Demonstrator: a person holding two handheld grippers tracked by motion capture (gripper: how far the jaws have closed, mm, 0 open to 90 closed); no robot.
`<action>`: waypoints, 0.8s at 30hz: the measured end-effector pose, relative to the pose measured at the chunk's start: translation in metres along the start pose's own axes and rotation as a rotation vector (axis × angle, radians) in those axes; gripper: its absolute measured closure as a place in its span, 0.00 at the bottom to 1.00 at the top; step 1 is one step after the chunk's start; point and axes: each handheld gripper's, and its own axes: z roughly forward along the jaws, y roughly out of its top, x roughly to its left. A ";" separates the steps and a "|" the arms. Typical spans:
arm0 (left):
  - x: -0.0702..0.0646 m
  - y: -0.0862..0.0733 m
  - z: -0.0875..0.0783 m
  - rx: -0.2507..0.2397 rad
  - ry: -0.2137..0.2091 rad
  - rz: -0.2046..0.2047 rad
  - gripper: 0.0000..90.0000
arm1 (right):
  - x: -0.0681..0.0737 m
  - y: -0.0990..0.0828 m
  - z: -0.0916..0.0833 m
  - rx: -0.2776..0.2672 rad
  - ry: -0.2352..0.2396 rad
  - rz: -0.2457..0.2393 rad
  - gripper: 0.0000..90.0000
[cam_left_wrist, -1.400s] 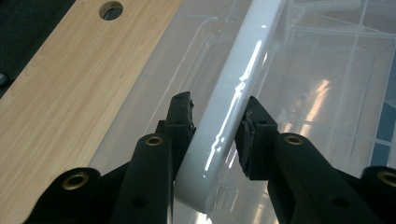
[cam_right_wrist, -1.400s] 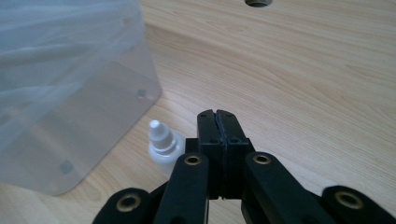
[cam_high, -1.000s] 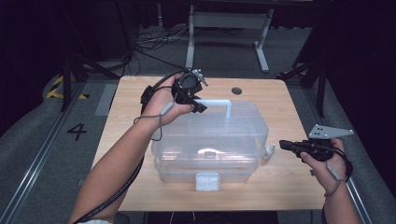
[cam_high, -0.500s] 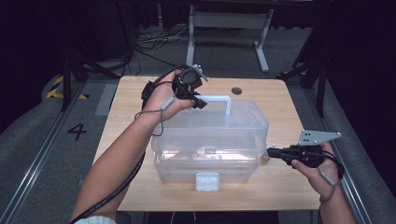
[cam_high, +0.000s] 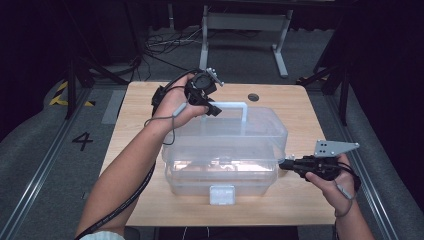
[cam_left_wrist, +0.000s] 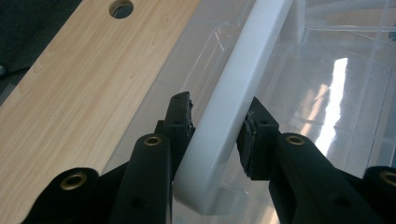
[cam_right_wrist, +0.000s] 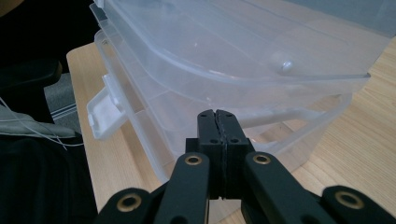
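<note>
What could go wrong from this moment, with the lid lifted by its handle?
1. The left claw grips the white handle near its corner, so the lid may tilt or slip.
2. The shut right claw is close to the clear box; a push might slide the box along the table.

Light wooden table (cam_high: 150, 115), 1 clear plastic box (cam_high: 225, 160) resting on it

Probably a lab: floor rails (cam_high: 37, 170), loose cables (cam_high: 165, 42).
</note>
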 end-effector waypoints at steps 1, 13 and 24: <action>0.000 0.000 0.000 0.001 0.001 -0.001 0.76 | 0.000 0.000 0.000 -0.004 0.000 0.001 1.00; -0.003 -0.002 -0.001 -0.005 0.000 -0.002 0.76 | 0.000 0.001 -0.001 -0.013 -0.012 -0.006 1.00; -0.013 -0.007 -0.013 -0.062 0.012 0.009 0.48 | 0.000 0.001 -0.001 -0.007 -0.012 -0.001 1.00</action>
